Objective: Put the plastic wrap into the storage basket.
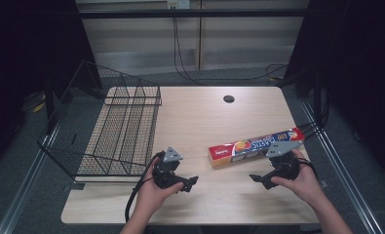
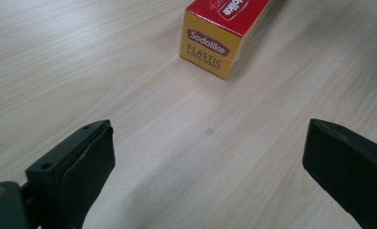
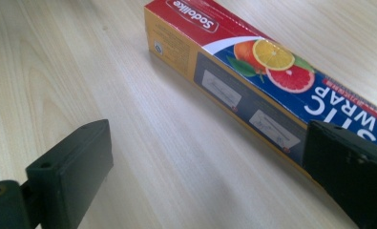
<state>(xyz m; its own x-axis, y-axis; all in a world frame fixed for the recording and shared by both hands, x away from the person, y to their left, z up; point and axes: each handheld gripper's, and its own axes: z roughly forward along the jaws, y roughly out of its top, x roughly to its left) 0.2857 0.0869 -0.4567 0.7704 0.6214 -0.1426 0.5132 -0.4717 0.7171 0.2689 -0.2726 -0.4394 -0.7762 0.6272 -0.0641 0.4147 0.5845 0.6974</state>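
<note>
Both claws empty and spread wide, left claw point(image 1: 190, 183) lower centre, right claw point(image 1: 257, 178) lower right just short of the long red-and-yellow cardboard plastic-wrap box point(image 1: 256, 146) lying mid-right on the pale wood counter point(image 1: 200, 117); risk: glancing contact skids the light box instead of gripping; black wire basket point(image 1: 119, 129) upper left.

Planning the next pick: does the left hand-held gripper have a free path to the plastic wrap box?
Probably yes. The left hand-held gripper is open and bare tabletop lies between it and the box's near end.
</note>
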